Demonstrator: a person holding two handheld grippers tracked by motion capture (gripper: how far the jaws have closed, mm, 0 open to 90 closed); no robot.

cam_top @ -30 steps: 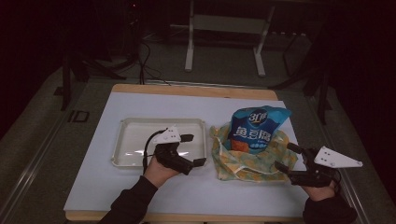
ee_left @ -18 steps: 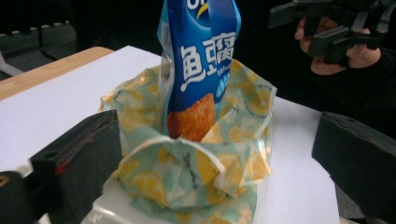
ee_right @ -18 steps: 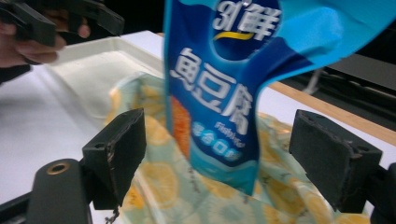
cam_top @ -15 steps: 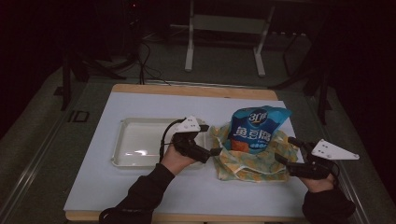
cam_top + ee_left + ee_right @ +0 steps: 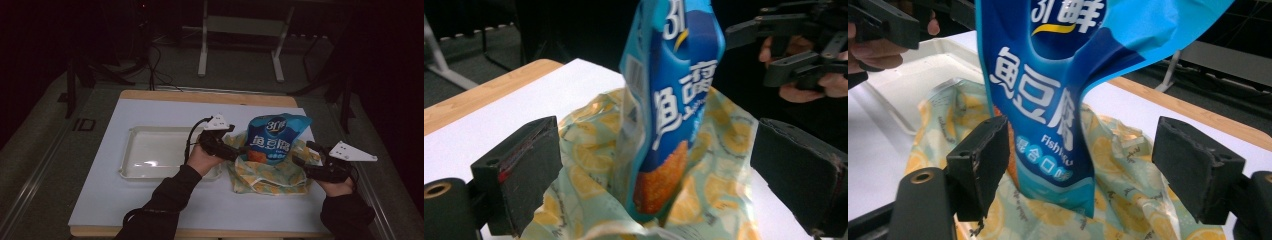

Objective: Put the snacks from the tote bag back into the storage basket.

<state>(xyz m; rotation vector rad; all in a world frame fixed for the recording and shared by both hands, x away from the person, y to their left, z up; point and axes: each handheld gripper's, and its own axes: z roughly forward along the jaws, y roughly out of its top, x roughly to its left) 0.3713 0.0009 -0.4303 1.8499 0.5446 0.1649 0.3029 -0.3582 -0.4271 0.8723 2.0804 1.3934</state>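
A blue snack bag (image 5: 277, 137) with white lettering stands upright inside a crumpled lemon-print pouch (image 5: 270, 176) on the white table top. My left gripper (image 5: 235, 142) is at the pouch's left side, open. In the left gripper view its jaws (image 5: 664, 165) straddle the blue bag (image 5: 674, 115) and the pouch (image 5: 589, 185) without touching them. My right gripper (image 5: 306, 154) is at the pouch's right edge, also open. Seen from the right gripper view, the open jaws (image 5: 1085, 165) stand either side of the blue bag's (image 5: 1048, 100) lower end, above the pouch (image 5: 1108, 150).
An empty white tray (image 5: 150, 155) lies left of the pouch, its right end under my left hand. The table's wooden far edge (image 5: 200, 96) runs behind. A metal stand (image 5: 240, 45) and cables are on the dark floor beyond.
My left gripper has moved right, from above the tray to the pouch's left side. My right gripper has shifted slightly up and in toward the blue bag. Both stay open.
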